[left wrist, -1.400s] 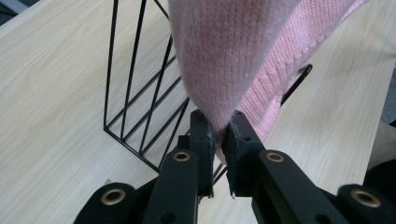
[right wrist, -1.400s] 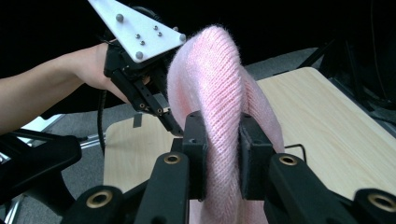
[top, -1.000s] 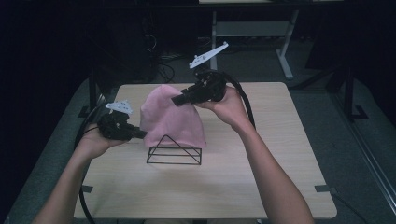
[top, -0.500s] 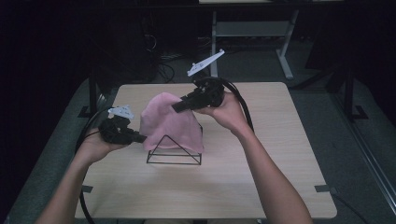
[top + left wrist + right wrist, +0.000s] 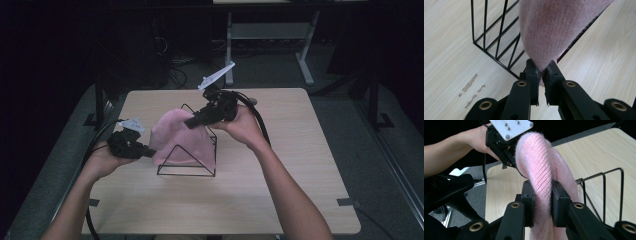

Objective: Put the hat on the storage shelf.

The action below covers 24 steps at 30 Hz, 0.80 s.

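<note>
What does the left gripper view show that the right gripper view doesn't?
Left gripper view alone: the left gripper up close, its jaws pinching a pointed corner of the pink knit, and scuff marks on the table.

Right gripper view alone: the right gripper with its jaws clamped on a thick fold of the knit, the left hand farther off, and the grey floor past the table edge.

Both: the pink knit, the black wire rack and the wood table.

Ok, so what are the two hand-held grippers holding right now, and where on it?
Both hold the pink knit cloth over the wire rack. The left hand-held gripper pinches its bottom tip; the right hand-held gripper clamps a bunched fold of it.
</note>
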### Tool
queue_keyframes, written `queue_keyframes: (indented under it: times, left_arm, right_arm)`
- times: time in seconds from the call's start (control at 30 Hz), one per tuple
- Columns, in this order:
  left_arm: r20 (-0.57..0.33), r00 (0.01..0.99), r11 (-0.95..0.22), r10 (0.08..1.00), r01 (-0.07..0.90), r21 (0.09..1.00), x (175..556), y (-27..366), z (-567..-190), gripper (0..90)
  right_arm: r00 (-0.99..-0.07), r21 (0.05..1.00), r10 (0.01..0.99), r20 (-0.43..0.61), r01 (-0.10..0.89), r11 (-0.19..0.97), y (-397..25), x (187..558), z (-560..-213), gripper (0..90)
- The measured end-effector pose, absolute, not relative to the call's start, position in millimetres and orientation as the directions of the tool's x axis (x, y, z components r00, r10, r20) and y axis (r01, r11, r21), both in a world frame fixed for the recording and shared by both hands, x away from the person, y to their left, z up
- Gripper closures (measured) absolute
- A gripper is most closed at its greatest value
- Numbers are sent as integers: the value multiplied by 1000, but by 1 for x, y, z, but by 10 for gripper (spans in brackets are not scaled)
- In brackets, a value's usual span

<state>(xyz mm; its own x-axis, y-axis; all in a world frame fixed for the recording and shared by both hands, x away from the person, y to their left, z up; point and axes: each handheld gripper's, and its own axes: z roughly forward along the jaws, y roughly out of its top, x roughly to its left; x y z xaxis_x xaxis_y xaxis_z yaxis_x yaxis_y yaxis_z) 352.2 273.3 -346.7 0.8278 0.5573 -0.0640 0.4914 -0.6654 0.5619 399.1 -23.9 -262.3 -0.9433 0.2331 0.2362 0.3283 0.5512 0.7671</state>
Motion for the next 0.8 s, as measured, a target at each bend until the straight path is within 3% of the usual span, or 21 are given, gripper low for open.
queue_keyframes:
  times: [0.37,0.8]
  left_arm:
    - [-27,832,-702,554,484,522,352,265,-358,830]
    - [-53,825,-710,563,515,480,355,264,-388,830]
  right_arm:
    - [-935,748,231,268,353,562,-26,395,-280,747]
    - [-933,702,244,265,361,614,-21,390,-305,720]
